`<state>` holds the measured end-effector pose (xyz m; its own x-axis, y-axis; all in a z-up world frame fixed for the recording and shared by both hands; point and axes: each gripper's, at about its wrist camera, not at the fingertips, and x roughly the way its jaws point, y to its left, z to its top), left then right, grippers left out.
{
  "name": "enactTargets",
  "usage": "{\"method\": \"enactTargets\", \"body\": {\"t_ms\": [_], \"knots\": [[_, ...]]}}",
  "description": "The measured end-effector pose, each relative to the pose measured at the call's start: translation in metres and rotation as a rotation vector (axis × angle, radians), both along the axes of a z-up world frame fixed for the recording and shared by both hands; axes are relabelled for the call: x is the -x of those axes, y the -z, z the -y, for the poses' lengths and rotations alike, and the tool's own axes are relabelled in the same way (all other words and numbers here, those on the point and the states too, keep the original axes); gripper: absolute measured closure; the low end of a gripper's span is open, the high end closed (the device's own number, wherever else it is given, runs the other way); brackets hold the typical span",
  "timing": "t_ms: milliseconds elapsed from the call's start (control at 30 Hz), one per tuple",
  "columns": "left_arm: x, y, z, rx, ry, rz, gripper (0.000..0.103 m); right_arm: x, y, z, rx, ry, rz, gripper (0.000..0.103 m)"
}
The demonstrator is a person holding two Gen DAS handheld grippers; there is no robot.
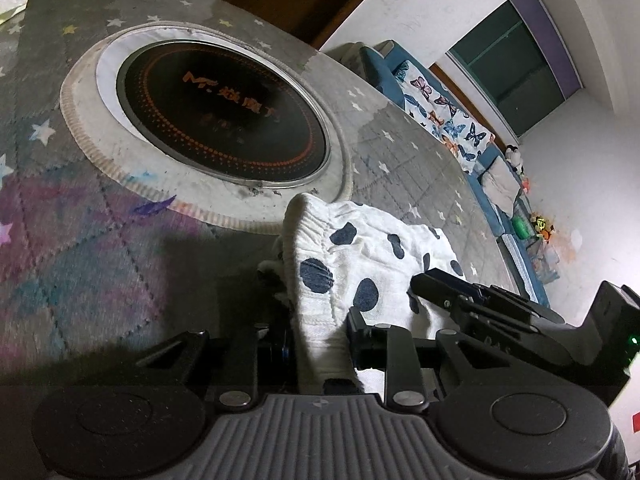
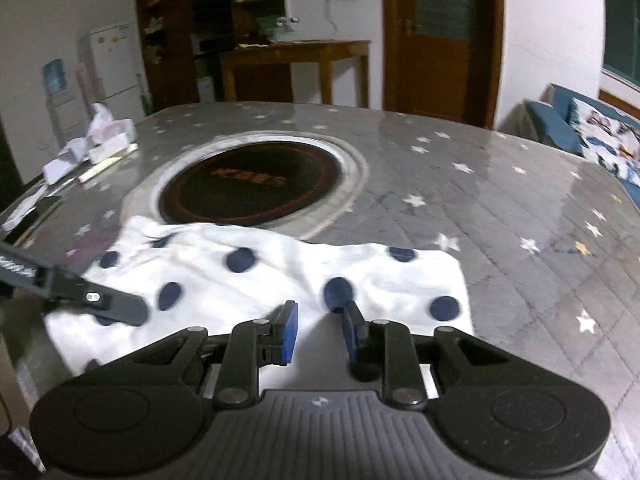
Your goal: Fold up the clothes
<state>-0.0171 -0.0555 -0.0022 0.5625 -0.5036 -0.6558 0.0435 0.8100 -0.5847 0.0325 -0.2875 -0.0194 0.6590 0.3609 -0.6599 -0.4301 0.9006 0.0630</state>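
A white garment with dark blue spots [image 2: 280, 272] lies on the grey star-patterned table near its front edge. In the left wrist view my left gripper [image 1: 320, 344] is shut on a bunched ribbed edge of the garment [image 1: 320, 264], which runs up between its fingers. In the right wrist view my right gripper [image 2: 320, 328] is open, its blue pads just at the garment's near edge, with no cloth between them. The left gripper [image 2: 100, 300] shows at the left of the right wrist view, over the garment. The right gripper [image 1: 460, 292] shows at the right of the left wrist view.
A round black induction hob [image 2: 248, 180] is set in the table's middle, just behind the garment. A tissue box and papers [image 2: 100, 140] lie at the far left. A blue sofa with a butterfly cover [image 1: 444, 120] stands beside the table.
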Motion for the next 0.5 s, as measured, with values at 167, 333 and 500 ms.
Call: {"method": "enactTargets", "body": {"t_ms": [167, 333, 500], "knots": [[-0.003, 0.002, -0.001, -0.003, 0.008, -0.001, 0.075, -0.010, -0.008, 0.010, -0.013, 0.039, 0.014, 0.080], [-0.004, 0.003, -0.002, 0.003, 0.009, -0.004, 0.075, -0.031, -0.005, 0.012, -0.005, 0.067, 0.004, 0.080], [-0.005, 0.002, -0.003, 0.002, 0.014, -0.006, 0.075, -0.044, 0.002, 0.023, -0.040, 0.105, -0.032, 0.078]]}}
